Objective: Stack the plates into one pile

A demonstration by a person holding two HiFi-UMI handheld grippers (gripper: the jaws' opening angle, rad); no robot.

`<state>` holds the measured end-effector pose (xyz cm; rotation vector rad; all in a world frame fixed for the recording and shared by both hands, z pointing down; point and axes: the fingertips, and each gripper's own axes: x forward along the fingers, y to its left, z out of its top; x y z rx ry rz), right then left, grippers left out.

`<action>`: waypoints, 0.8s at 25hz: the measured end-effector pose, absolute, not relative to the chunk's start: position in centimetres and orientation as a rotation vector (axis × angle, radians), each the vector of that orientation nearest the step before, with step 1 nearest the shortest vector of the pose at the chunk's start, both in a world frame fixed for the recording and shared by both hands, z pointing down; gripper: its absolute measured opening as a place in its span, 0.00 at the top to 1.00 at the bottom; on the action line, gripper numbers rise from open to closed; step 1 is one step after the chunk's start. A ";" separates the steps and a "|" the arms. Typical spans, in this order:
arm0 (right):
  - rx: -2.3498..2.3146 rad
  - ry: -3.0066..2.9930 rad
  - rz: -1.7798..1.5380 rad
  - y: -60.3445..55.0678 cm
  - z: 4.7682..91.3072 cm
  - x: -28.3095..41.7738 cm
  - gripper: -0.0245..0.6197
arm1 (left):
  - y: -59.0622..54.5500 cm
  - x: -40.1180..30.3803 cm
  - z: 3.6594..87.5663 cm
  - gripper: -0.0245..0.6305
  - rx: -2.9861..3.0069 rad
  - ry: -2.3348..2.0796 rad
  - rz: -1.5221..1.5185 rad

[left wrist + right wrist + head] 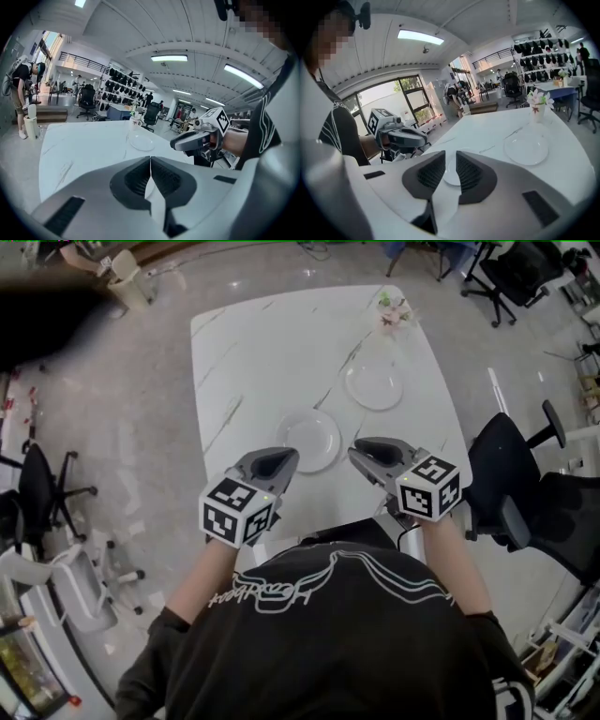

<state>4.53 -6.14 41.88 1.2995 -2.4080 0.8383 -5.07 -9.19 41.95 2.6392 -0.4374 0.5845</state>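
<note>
Two plates lie apart on the worktop in the head view: a white plate just ahead of the left gripper and right gripper, a clear plate farther off, with bare surface around both. Left gripper view: fingers pressed together, empty. Right gripper view: fingers slightly spread, nothing between.

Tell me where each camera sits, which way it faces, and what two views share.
Head view: on the head, steeply down at table, white plate, glass plate; forearms, left gripper, right gripper show.
Left gripper view: on the left gripper, facing across the table along closed jaws; right gripper shows.
Right gripper view: on the right gripper, facing the white plate through slightly parted jaws; left gripper shows.
Shared: both gripper views catch the glass plate and flower vase.
</note>
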 end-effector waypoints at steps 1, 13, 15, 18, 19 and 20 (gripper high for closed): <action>1.314 -2.428 0.825 -6.0 41.2 4.7 0.84 | -9.1 -4.6 41.6 0.93 2.644 -0.423 0.584; 1.393 -2.478 0.759 -5.0 38.6 13.0 0.91 | -8.8 5.9 38.4 0.93 2.618 -0.315 0.481; 1.407 -2.483 0.761 -4.9 38.3 15.0 0.91 | -8.5 8.0 37.9 0.93 2.624 -0.306 0.480; 1.417 -2.483 0.768 -5.0 38.1 17.8 0.91 | -8.3 10.9 37.6 0.93 2.636 -0.297 0.494; 1.417 -2.480 0.766 -5.2 38.1 18.6 0.91 | -8.4 11.7 37.5 0.93 2.638 -0.301 0.499; 1.416 -2.479 0.763 -5.4 38.2 19.4 0.91 | -8.5 12.4 37.5 0.93 2.638 -0.306 0.505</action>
